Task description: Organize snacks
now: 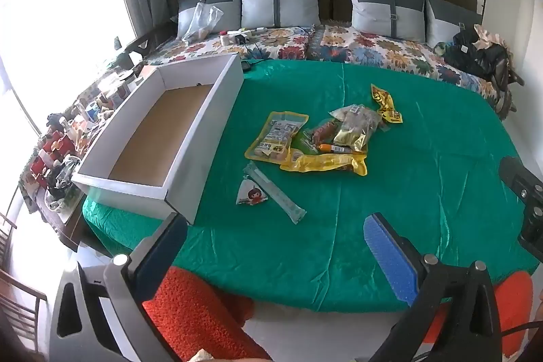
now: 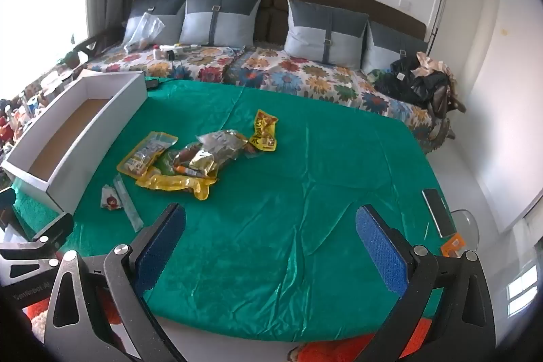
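Left gripper: left gripper at the bottom of its own view, jaws spread wide with nothing between the blue pads; hovers over bare cloth, well short of the snacks
Right gripper: right gripper at the bottom of its view, likewise released and empty; snacks lie up and left of it
Snacks: loose heap of yellow, gold and clear plastic snack packets at centre frame on the shiny green tablecloth; a small white triangular packet with a red cartoon figure touches a long pale-blue stick packet just below and left of the heap
Target, judged: open white cardboard box with brown floor, centre left, empty
Risk, overlap: packets lie on one another; a pinch may lift two and shed one short of the box
Risk, cloth: cloth is wrinkled and slick; low jaws may catch a fold and drag the heap
Risk, box: it overhangs the table's left edge; a nudge may tip it
Risk, bystander: black phone sits at the right edge; a wide swing may clip it
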`<state>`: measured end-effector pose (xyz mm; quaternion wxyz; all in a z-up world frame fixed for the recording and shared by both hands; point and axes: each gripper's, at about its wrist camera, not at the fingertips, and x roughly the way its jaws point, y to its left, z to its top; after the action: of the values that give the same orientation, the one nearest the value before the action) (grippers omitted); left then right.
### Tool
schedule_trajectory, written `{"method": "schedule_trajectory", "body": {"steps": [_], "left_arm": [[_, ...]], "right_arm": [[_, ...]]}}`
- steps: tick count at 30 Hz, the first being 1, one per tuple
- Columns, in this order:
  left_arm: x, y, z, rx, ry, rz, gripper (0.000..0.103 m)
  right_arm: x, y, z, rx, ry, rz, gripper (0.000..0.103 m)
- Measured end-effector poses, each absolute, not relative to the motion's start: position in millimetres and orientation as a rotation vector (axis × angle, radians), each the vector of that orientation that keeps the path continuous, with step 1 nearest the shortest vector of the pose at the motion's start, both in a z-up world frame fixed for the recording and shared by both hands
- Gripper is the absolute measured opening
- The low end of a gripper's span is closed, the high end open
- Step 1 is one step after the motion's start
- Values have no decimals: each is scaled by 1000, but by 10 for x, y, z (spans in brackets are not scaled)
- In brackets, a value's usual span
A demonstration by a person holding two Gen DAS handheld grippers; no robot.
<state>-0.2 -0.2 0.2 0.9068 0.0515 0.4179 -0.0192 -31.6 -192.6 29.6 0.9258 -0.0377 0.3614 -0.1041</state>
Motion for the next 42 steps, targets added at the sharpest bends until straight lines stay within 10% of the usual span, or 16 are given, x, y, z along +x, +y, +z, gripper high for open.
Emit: {"method": "schedule_trajectory", "body": {"steps": [42], "left_arm": [[30,20,-155,120,891,-41,103]], "right_arm": [[-285,-1912,253,-76,750,-209,102]]}}
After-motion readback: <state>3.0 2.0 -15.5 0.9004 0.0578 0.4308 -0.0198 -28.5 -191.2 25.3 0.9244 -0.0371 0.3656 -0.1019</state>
